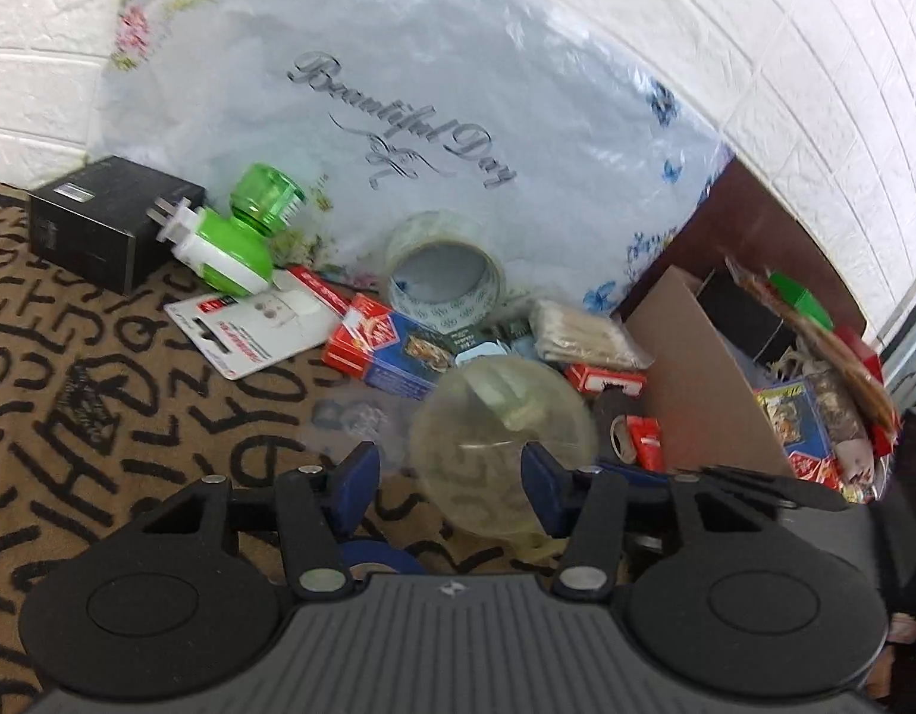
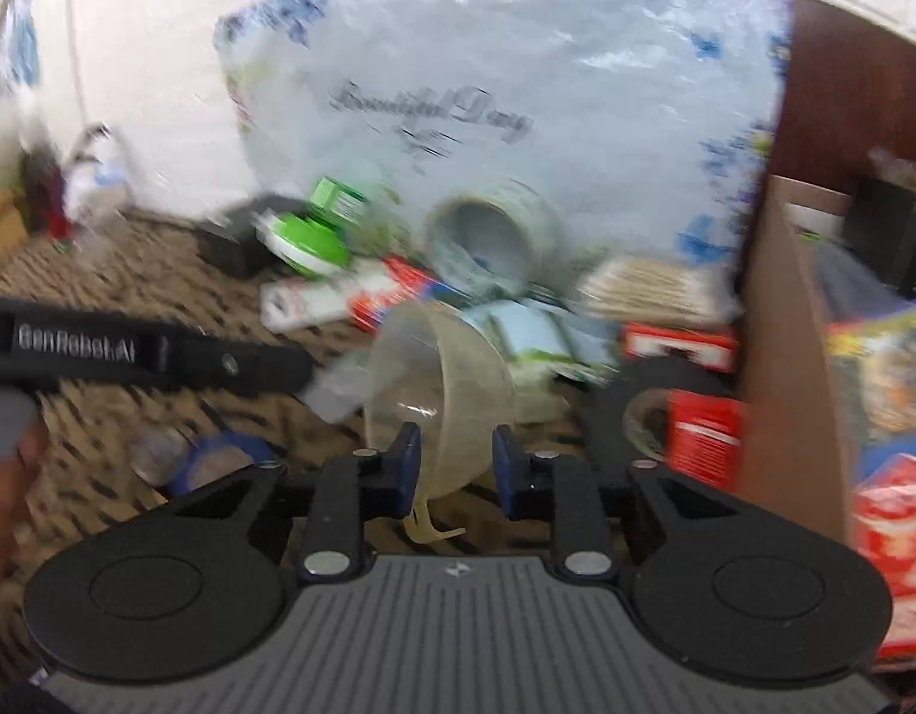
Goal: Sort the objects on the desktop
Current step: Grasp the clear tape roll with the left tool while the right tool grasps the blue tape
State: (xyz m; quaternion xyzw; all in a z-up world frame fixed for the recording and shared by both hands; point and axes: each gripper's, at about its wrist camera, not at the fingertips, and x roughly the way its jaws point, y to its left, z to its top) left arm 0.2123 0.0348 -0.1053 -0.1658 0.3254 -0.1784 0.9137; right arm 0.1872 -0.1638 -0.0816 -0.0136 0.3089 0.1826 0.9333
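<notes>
A clear, yellowish tape roll (image 1: 488,416) stands tilted on the patterned cloth in front of a heap of small goods. My right gripper (image 2: 456,461) is shut on the clear tape roll (image 2: 446,369), its blue pads pinching the lower rim, with a loose tape end hanging below. My left gripper (image 1: 449,476) is open. Its right finger overlaps the roll and its left finger stands apart from it. In the right wrist view one black finger (image 2: 160,351) of the left gripper reaches in from the left, close to the roll.
Behind lie a bigger tape roll (image 1: 443,273), a green plug-in device (image 1: 232,238), a black box (image 1: 107,226), a carded pack (image 1: 250,321), a red-and-blue box (image 1: 392,351) and cotton swabs (image 1: 583,333). A filled cardboard box (image 1: 696,369) stands right. A blue tape roll (image 2: 220,458) lies near left.
</notes>
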